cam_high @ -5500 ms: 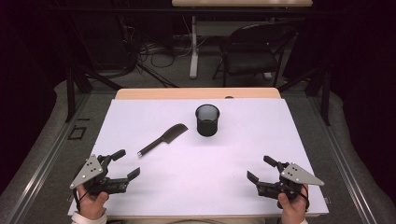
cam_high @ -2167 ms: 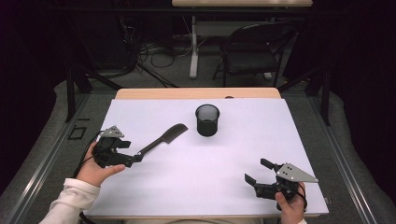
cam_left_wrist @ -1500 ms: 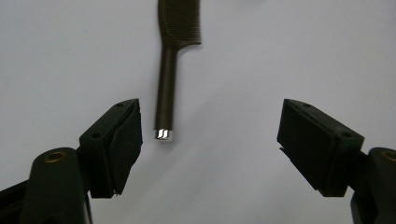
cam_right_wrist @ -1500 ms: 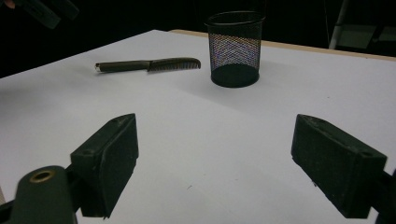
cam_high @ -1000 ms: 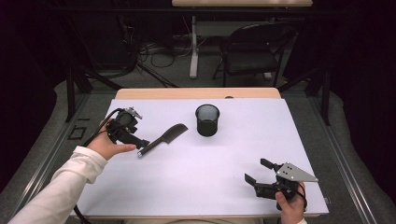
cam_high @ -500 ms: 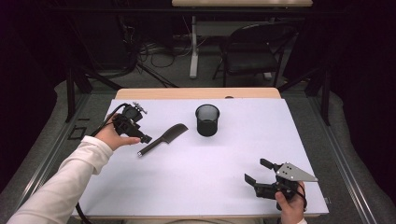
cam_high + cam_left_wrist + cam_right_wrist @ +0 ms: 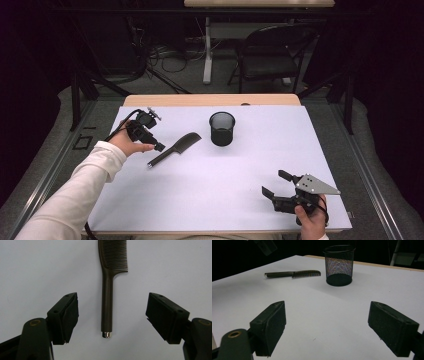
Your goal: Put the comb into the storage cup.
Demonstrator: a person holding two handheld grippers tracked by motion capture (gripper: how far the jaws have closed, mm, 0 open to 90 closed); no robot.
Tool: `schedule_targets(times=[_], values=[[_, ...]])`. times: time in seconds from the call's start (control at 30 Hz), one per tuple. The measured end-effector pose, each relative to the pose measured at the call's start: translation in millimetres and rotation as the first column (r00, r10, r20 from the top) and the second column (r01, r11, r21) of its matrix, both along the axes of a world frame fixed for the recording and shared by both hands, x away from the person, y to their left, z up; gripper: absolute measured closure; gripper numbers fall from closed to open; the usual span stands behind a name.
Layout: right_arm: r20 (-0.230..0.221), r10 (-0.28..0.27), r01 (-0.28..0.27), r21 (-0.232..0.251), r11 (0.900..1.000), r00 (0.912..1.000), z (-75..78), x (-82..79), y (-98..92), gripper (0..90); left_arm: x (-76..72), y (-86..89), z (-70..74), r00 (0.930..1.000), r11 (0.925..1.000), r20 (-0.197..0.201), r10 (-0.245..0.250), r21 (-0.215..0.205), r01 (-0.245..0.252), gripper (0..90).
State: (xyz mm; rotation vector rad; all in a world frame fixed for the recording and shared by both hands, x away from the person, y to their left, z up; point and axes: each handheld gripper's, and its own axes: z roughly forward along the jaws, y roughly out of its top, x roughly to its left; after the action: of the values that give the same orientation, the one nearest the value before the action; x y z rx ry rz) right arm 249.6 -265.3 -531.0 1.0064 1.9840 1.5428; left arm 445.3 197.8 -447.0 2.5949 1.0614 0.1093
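Left gripper (image 7: 150, 139) is way up from the table's near left corner now, hanging right over the comb's (image 7: 175, 149) handle, jaws apart.

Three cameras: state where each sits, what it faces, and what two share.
High view: above the near edge, facing forward and down on the table; both forearms and claws.
Left gripper view: on the left claw, straight down on the comb.
Right gripper view: on the right claw, low across the table.
Shared: comb, mesh cup.
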Motion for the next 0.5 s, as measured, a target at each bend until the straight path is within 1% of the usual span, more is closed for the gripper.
schedule_targets(times=[0.2, 0.33, 0.37, 0.5], values=[[-0.001, 0.003, -0.003, -0.004, 1.0, 1.0, -0.2, 0.4, -0.1, 14.7, 5.2, -1.8, -5.3, 0.9999, 1.0, -0.012, 0.004, 0.002, -0.004, 26.3], [-0.001, 0.003, -0.003, 0.0, 1.0, 1.0, -0.5, 0.6, 0.0, 14.7, 7.8, -4.1, -8.9, 0.9997, 0.9999, -0.024, 0.0, 0.012, 0.001, 26.6], [-0.003, 0.003, -0.003, -0.006, 1.0, 1.0, -0.3, 0.6, -0.4, 14.7, 8.1, -4.9, -10.0, 0.9997, 0.9999, -0.023, 0.001, 0.015, -0.001, 27.1], [0.001, 0.005, -0.005, -0.003, 1.0, 1.0, -0.5, 0.8, -0.1, 14.7, 10.0, -7.8, -14.7, 0.9997, 0.9998, -0.026, -0.003, 0.019, 0.003, 28.8]])
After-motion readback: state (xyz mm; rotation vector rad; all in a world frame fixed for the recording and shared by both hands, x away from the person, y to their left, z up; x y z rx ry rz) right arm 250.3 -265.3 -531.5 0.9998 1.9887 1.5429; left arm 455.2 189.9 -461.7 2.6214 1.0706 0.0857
